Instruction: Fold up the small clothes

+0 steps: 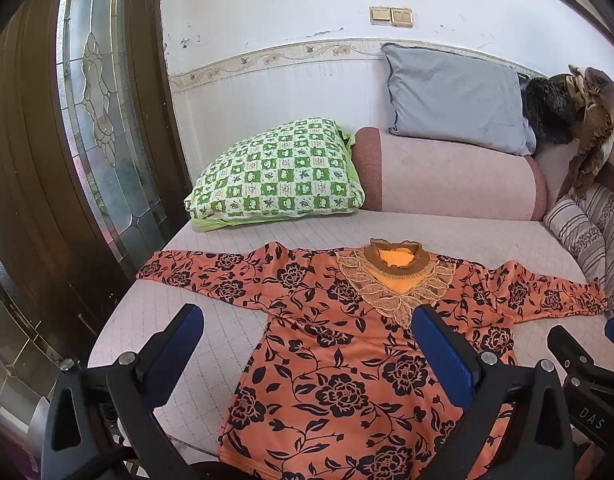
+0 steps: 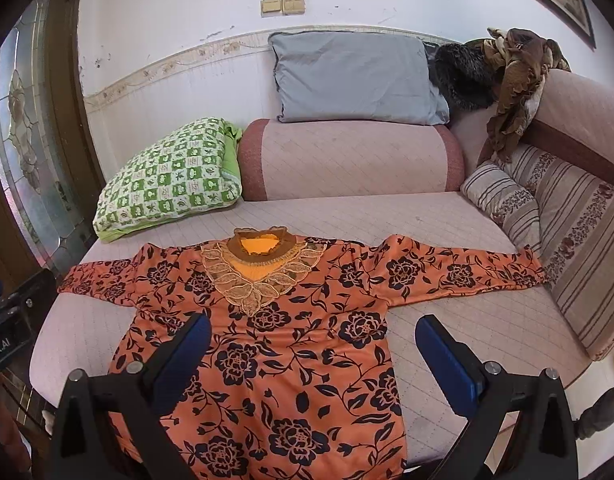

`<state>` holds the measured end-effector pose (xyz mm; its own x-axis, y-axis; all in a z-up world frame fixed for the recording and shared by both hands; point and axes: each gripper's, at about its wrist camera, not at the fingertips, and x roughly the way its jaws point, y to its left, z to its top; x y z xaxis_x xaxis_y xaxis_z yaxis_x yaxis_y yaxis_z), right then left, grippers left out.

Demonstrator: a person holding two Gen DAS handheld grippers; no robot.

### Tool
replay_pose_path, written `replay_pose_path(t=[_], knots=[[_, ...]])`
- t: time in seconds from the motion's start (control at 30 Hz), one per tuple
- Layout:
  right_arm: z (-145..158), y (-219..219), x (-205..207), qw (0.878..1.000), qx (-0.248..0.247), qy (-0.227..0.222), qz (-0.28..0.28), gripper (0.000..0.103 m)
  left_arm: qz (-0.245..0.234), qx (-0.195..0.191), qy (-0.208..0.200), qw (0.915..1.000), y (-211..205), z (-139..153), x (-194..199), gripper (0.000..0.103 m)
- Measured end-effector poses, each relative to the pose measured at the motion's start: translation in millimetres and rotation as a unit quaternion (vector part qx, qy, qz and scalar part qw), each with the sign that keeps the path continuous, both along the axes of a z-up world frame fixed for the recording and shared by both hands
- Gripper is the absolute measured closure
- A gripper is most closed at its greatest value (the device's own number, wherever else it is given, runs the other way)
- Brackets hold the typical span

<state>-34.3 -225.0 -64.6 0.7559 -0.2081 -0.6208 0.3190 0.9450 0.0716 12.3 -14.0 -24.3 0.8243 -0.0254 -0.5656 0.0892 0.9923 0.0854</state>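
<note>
Presently catalogued, one orange blouse (image 1: 339, 364) with a black rose-and-vine print lay flat and face up on the quilted pink sofa seat (image 1: 235, 236), both sleeves spread out sideways, the neckline toward the backrest. Its collar carried a brown ruffled band and a beige leaf-shaped lace bib (image 2: 259, 276) over a plain orange inset. The hem reached the near edge of the seat.

Left gripper (image 1: 307, 344): jaws spread wide, nothing between the blue pads, poised above the blouse's left flank and the bare seat beside it. Right gripper (image 2: 313, 356): likewise wide apart and empty, hanging over the blouse's lower body, tilted downward. Neither touched the cloth.

Surrounding items: one green-and-white checked pillow (image 1: 279, 172) leaning at the far left of the seat; one pink bolster (image 2: 347, 160) along the back; one grey cushion (image 2: 355, 76) standing behind the bolster against the wall; one striped floral cushion (image 2: 503, 200) at the right; a brown garment and a dark furry item (image 2: 467, 76) heaped on the sofa arm; a door with leaded glass (image 1: 95, 92) at left; two brass switch plates (image 2: 283, 5) on the wall.
</note>
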Motion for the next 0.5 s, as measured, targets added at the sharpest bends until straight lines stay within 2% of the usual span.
replay_pose_path(t=[0.5], knots=[[-0.4, 0.6, 2.8, 1.0, -0.007, 0.004, 0.001, 0.0, -0.002, 0.002, 0.002, 1.0, -5.1, -5.6, 0.5, 0.0]])
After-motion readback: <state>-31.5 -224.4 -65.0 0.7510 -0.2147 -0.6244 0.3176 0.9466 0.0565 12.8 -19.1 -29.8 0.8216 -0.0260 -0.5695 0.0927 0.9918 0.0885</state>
